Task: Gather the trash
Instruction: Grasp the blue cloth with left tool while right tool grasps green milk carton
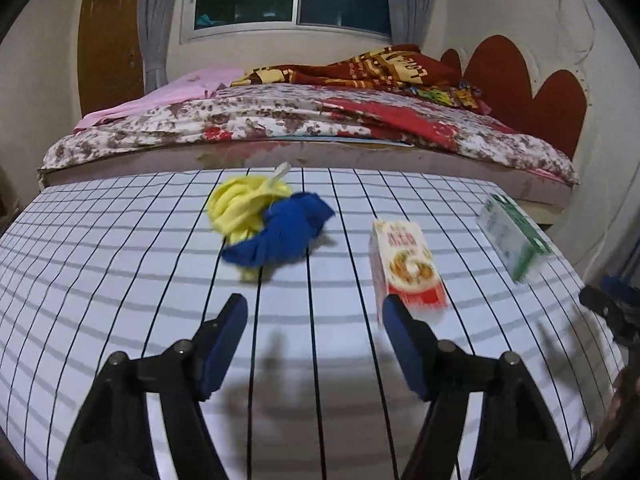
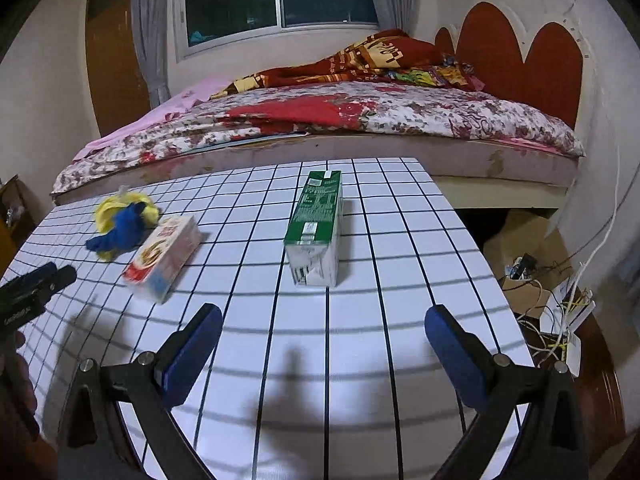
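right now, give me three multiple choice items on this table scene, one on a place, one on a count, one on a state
1. What does the blue cloth touch?
A. yellow cloth
B. green carton
C. bed

2. How many cartons lie on the checked table?
A. one
B. two
C. four

3. How is the right gripper?
A. shut on the green carton
B. open, nothing between its pads
C. shut on a cloth

Answers: 1 A, the two cloths lie bunched together. 2 B, the green carton and the red and white carton. 3 B, only bare table shows between the pads.
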`<action>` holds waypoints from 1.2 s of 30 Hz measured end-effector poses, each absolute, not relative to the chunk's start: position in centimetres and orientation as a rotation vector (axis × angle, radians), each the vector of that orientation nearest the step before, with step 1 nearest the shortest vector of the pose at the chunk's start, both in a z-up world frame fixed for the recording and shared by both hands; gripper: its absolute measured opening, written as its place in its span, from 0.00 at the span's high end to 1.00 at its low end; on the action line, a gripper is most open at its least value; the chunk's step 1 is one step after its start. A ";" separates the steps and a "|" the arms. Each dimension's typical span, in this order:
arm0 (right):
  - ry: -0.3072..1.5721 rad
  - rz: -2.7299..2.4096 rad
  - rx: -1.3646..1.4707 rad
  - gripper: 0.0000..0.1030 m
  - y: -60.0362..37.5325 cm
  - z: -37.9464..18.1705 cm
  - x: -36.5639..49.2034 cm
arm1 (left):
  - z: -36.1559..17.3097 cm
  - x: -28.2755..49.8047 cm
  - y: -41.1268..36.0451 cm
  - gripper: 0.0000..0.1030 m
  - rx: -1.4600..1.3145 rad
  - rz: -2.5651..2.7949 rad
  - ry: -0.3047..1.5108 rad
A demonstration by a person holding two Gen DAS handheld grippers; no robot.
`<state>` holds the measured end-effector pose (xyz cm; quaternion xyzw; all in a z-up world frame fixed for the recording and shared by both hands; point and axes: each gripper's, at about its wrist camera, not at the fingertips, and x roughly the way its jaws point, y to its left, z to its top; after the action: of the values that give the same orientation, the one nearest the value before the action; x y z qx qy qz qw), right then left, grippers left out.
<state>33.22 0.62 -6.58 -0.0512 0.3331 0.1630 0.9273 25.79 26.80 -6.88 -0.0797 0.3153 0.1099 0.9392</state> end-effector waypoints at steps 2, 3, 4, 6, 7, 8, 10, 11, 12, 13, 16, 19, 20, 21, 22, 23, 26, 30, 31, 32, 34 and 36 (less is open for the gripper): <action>0.684 0.335 -0.114 0.01 1.2 -6.9 34.6 | -7.1 27.5 27.1 0.31 -0.162 0.227 0.645; 0.688 0.337 -0.115 0.01 1.4 -7.1 35.2 | -7.2 28.4 27.2 0.31 -0.160 0.230 0.647; 0.695 0.341 -0.112 0.01 1.6 -7.3 35.9 | -7.4 29.3 27.3 0.31 -0.155 0.239 0.653; 0.710 0.352 -0.112 0.01 2.0 -7.6 37.1 | -7.9 30.8 27.6 0.31 -0.151 0.256 0.665; 0.716 0.353 -0.112 0.01 2.2 -7.8 37.8 | -8.0 31.2 27.7 0.34 -0.154 0.257 0.670; 0.720 0.358 -0.107 0.01 2.5 -7.9 38.6 | -8.2 31.6 27.8 0.35 -0.156 0.257 0.676; 0.723 0.366 -0.106 0.06 2.9 -8.0 39.4 | -8.4 32.2 27.8 0.35 -0.159 0.253 0.677; 0.726 0.366 -0.108 0.11 3.1 -8.1 39.9 | -8.5 32.4 27.9 0.35 -0.158 0.253 0.678; 0.732 0.369 -0.108 0.14 3.3 -8.3 40.3 | -8.6 32.7 28.0 0.35 -0.162 0.248 0.683; 0.741 0.376 -0.105 0.22 3.5 -8.4 40.8 | -8.8 33.0 28.0 0.36 -0.168 0.244 0.689; 0.763 0.387 -0.115 0.40 4.2 -9.0 41.8 | -9.2 33.9 28.9 0.40 -0.193 0.248 0.714; 0.760 0.396 -0.115 0.41 4.4 -9.2 42.1 | -9.2 34.4 29.4 0.42 -0.197 0.252 0.720; 0.760 0.397 -0.114 0.42 4.5 -9.3 42.2 | -9.2 34.6 29.5 0.43 -0.193 0.250 0.724; 0.764 0.400 -0.110 0.43 4.5 -9.4 42.2 | -9.1 34.7 29.6 0.44 -0.188 0.252 0.730; 0.769 0.402 -0.107 0.46 4.5 -9.6 42.3 | -9.2 34.9 29.7 0.44 -0.188 0.254 0.733; 0.772 0.403 -0.106 0.49 4.5 -9.6 42.4 | -9.2 35.0 29.8 0.44 -0.189 0.259 0.736; 0.777 0.406 -0.102 0.52 4.4 -9.9 42.6 | -9.6 35.2 30.5 0.48 -0.201 0.270 0.751; 0.783 0.417 -0.104 0.54 4.5 -9.8 42.8 | -9.9 35.5 31.4 0.59 -0.211 0.276 0.765; 0.786 0.417 -0.105 0.55 4.5 -9.8 42.9 | -10.0 35.6 31.6 0.63 -0.216 0.273 0.766; 0.787 0.417 -0.104 0.57 4.5 -9.8 42.9 | -10.0 35.7 31.8 0.67 -0.220 0.269 0.768; 0.793 0.430 -0.097 0.59 4.5 -9.8 43.0 | -9.7 35.4 32.0 0.72 -0.242 0.247 0.762; 0.787 0.435 -0.097 0.59 4.5 -9.6 42.6 | -9.0 34.4 31.8 0.73 -0.257 0.216 0.743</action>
<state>42.55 4.54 -9.56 -0.0469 0.3802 0.2103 0.8994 34.43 31.81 -9.04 -0.1251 0.3613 0.1051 0.9180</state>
